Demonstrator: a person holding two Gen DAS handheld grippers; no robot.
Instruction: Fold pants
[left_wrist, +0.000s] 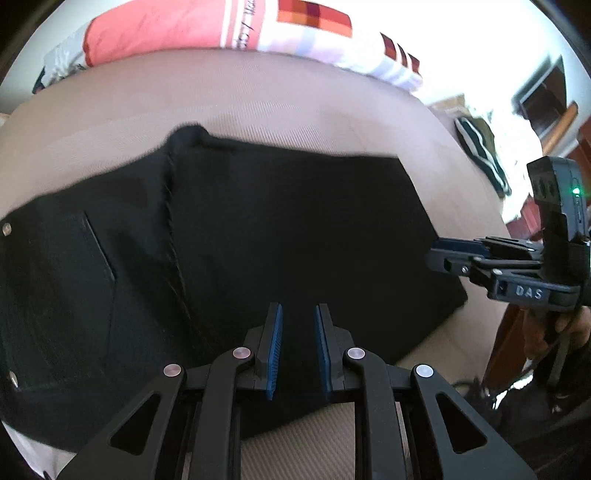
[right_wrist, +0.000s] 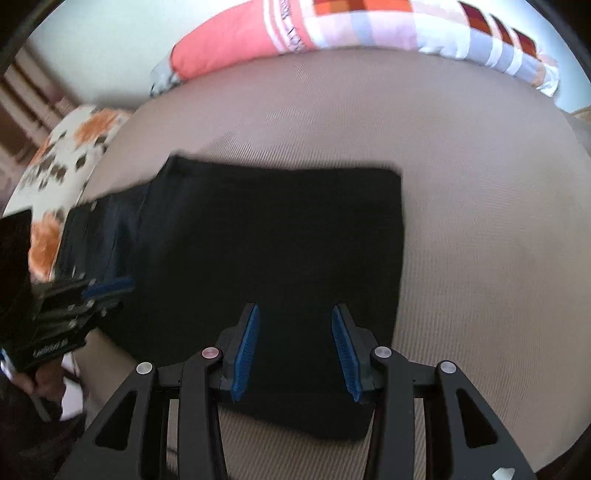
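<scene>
Lying folded on the bed, black pants spread beneath both unclenched tongs, left and right.

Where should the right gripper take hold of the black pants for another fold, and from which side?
Judging from the layout, grip the pants at the straight right edge, near its close corner. That edge lies flat on the beige bed cover, clear of the left gripper. The right gripper, open, could come in low from the right.

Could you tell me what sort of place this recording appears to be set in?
Probably a bedroom at home: the black pants lie on a beige bed cover, with a pink patterned pillow and checked bedding behind, and wooden furniture beyond.
</scene>
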